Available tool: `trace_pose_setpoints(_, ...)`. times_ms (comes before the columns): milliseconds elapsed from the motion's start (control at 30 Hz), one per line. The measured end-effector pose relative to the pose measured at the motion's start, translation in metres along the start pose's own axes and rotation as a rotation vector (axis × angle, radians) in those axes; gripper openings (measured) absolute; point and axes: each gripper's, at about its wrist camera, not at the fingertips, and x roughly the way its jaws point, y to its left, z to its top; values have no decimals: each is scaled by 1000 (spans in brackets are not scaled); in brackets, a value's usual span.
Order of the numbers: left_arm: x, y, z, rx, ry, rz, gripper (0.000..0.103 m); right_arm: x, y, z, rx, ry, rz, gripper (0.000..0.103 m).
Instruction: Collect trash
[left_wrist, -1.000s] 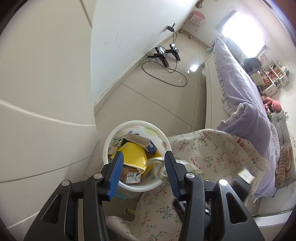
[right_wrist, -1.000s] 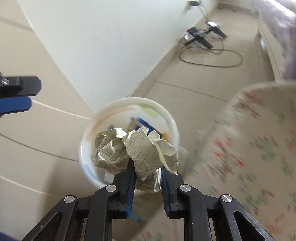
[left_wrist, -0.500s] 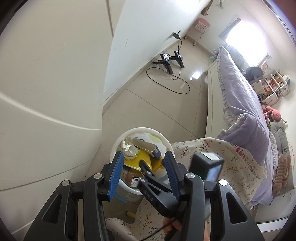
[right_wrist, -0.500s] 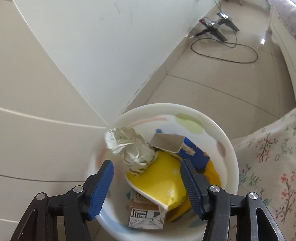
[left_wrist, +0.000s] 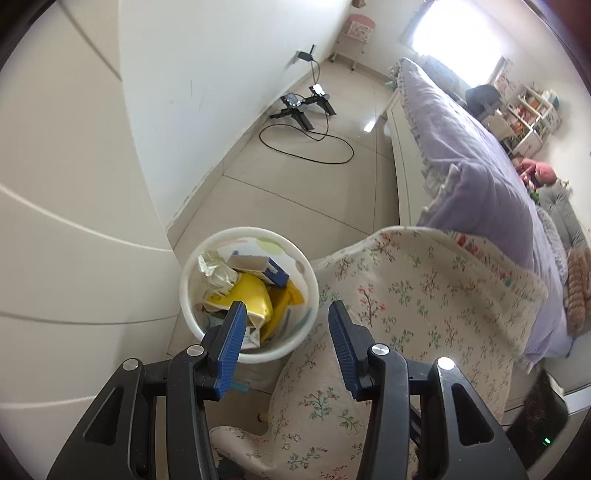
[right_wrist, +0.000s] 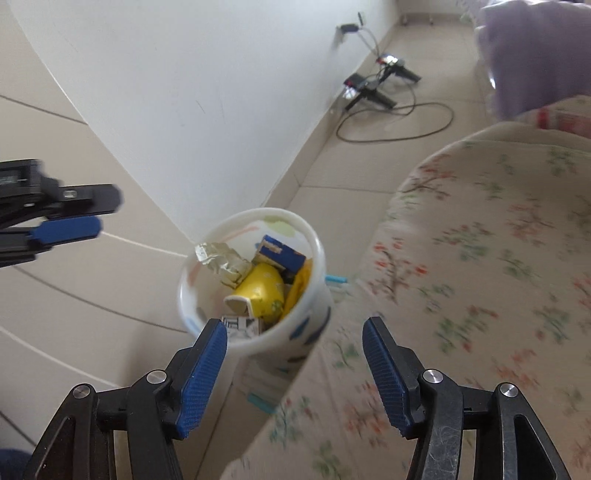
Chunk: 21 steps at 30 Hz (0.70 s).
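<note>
White waste bin (left_wrist: 248, 354) standing on the tiled floor (left_wrist: 295, 206), just beside a floral-covered seat (left_wrist: 424, 295) and close to the wall. Inside it lie a crumpled paper ball (left_wrist: 216, 269) against the far-left wall of the bin, a blue-and-tan carton (left_wrist: 266, 266) toward the back, and a yellow wrapper (left_wrist: 255, 301) in the middle; a small printed box below the wrapper is partly covered and its print is too small to read.

Left gripper (left_wrist: 284, 334): fingers moderately apart, nothing between them, poised above the near rim of the bin. From the right wrist view it (right_wrist: 66, 227) is cut off at the left edge, only one blue finger and part of the black frame showing.

Right gripper (right_wrist: 295, 365): fingers spread wide and empty, above the bin's (right_wrist: 255, 343) near rim and the seat's edge (right_wrist: 480, 258) (the seat fabric here is smeared by blur). The paper ball (right_wrist: 221, 260) rests in the bin, well clear of both fingers.

Background: a black stand with a looping cable (left_wrist: 306, 140) on the floor, and a bed with a lilac cover (left_wrist: 472, 162); the shelves beyond are washed out by window light.
</note>
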Motion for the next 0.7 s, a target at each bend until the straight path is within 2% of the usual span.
trace_pose_setpoints(100, -11, -25, -28, 54, -43, 38, 49, -33, -2, -21, 22, -28, 10, 66)
trace_pose_setpoints(200, -27, -40, -63, 82, -95, 108, 51, -65, -5, -38, 5, -72, -26, 66)
trace_pose_setpoints(333, -51, -59, -99, 106, -151, 149, 54, -102, -7, -60, -12, -118, -55, 66)
trace_pose_setpoints(400, -66, -67, -115, 125, -187, 173, 59, -121, -10, -69, -20, -137, -60, 66)
trace_pose_setpoints(467, -84, -77, -134, 145, -222, 186, 70, -135, -11, -76, -28, -156, -65, 66)
trace_pose_setpoints(700, -136, -101, -181, 187, -305, 207, 79, -177, -12, -99, -46, -200, -84, 67)
